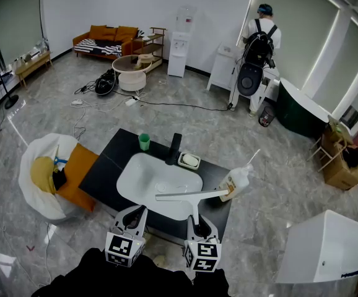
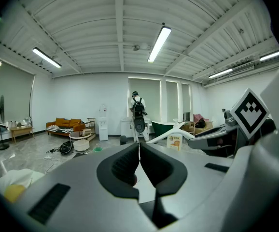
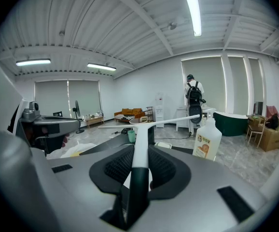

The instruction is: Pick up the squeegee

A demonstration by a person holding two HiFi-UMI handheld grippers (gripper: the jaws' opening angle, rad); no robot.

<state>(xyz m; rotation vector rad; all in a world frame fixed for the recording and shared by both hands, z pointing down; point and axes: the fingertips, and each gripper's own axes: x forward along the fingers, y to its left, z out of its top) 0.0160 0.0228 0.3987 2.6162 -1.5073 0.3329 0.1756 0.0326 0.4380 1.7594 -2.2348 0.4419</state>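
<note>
The white oval sink basin [image 1: 143, 173] shows only smooth bowl; the small green cup [image 1: 144, 142] on its far side hides its inside. The right gripper [image 3: 139, 162] clamps the white T-shaped squeegee [image 3: 140, 139] by its handle over the basin's near rim, the grip end buried between the jaws. The left gripper [image 2: 139, 159] has its jaws pressed together.

- Squeegee [image 1: 188, 195]: white, with the handle dark at its 6 o'clock end.
- Surface [image 1: 111, 163]: black.
- Sink [image 1: 132, 173]: white.
- Cup [image 1: 144, 142]: green, at the sink's 11 o'clock.
- Bottle [image 1: 236, 182]: white, with an orange label.
- Left tool [image 2: 139, 153] and right tool [image 3: 140, 166]: grey with black pads and black-and-white square markers.
- Sofa [image 1: 108, 34]: orange, with a black-and-white striped throw.
- Floor [image 1: 259, 228]: grey, marbled.
</note>
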